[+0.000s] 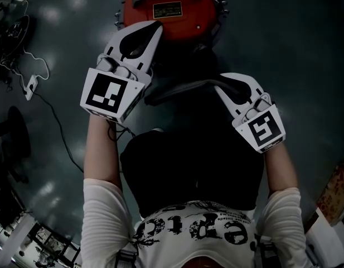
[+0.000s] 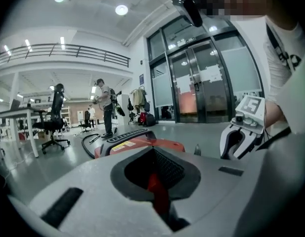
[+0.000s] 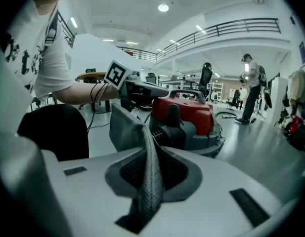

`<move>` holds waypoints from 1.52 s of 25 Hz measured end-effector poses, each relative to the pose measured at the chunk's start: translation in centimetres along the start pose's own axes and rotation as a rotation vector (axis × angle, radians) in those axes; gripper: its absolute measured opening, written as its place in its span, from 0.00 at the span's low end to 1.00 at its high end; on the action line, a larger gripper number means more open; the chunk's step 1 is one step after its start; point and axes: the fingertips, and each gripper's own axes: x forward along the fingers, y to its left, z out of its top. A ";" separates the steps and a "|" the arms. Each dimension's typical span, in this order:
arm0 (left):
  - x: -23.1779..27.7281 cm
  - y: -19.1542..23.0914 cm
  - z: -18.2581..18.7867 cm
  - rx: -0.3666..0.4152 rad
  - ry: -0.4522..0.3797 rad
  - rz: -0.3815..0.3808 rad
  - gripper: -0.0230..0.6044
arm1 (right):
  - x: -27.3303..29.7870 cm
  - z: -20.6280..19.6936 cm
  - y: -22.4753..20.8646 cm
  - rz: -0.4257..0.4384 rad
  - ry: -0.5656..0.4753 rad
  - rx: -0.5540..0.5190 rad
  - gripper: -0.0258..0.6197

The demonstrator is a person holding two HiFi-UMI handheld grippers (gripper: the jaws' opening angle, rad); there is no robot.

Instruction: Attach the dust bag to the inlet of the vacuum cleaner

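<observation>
The red vacuum cleaner (image 1: pixel 166 10) (image 2: pixel 137 143) (image 3: pixel 189 112) stands on the floor ahead of me. My left gripper (image 1: pixel 155 27) (image 2: pixel 154 154) reaches to its near top edge, and a red strip of its cover (image 2: pixel 156 186) sits pinched between the shut jaws. My right gripper (image 1: pixel 219 85) (image 3: pixel 152 154) is shut on a grey woven edge of the dust bag (image 3: pixel 123 127) (image 1: pixel 177 91). The bag hangs just in front of the black inlet (image 3: pixel 169 132) in the vacuum's grey base. Each gripper shows in the other's view: left gripper (image 3: pixel 137 90), right gripper (image 2: pixel 239 142).
A white power strip (image 1: pixel 29 85) and its cable lie on the floor at the left. My own dark-clad leg (image 1: pixel 188 161) fills the space below the grippers. Farther off are an office chair (image 2: pixel 53 122), a standing person (image 2: pixel 105 107) (image 3: pixel 251 88) and glass doors (image 2: pixel 201 83).
</observation>
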 end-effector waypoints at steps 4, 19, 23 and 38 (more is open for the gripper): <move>-0.1 -0.2 0.0 0.017 -0.008 -0.023 0.04 | -0.2 -0.6 -0.2 0.022 0.021 0.021 0.10; 0.0 -0.2 0.0 0.031 -0.007 -0.038 0.04 | 0.4 0.3 -0.9 -0.012 0.043 0.002 0.11; -0.1 -0.1 0.0 0.008 -0.009 -0.046 0.04 | 0.2 -0.1 -0.8 0.007 0.055 0.009 0.11; -3.1 1.8 7.4 -0.273 -0.118 0.135 0.04 | -6.0 10.0 -4.9 -0.156 -0.181 0.373 0.12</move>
